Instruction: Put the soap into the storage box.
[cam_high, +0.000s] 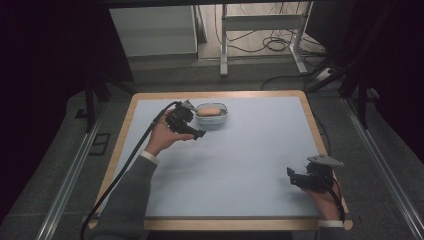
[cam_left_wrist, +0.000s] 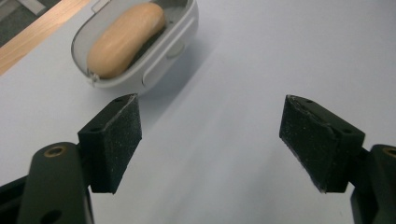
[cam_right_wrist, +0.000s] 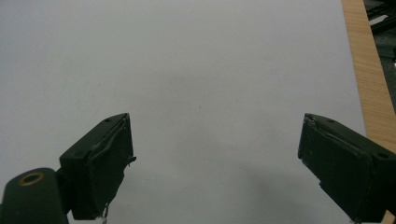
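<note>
My left claw (cam_high: 199, 134) hangs wide open just short of the white dish (cam_high: 212, 116), which sits near the far edge of the tabletop (cam_high: 240, 150) with a tan bread roll (cam_high: 209, 111) lying lengthwise inside it. In the left gripper view the dish (cam_left_wrist: 154, 60) sits up and left of the gap between my jaws, so I judge the approach is off-line: I would swing left until the roll (cam_left_wrist: 125, 39) is centred, then come down across its short width, pads clear of the rim, and close gently. Farther right, my right claw (cam_high: 290, 175) rests low near the tabletop's near corner, jaws also spread wide and holding nothing, well apart from the dish.
</note>
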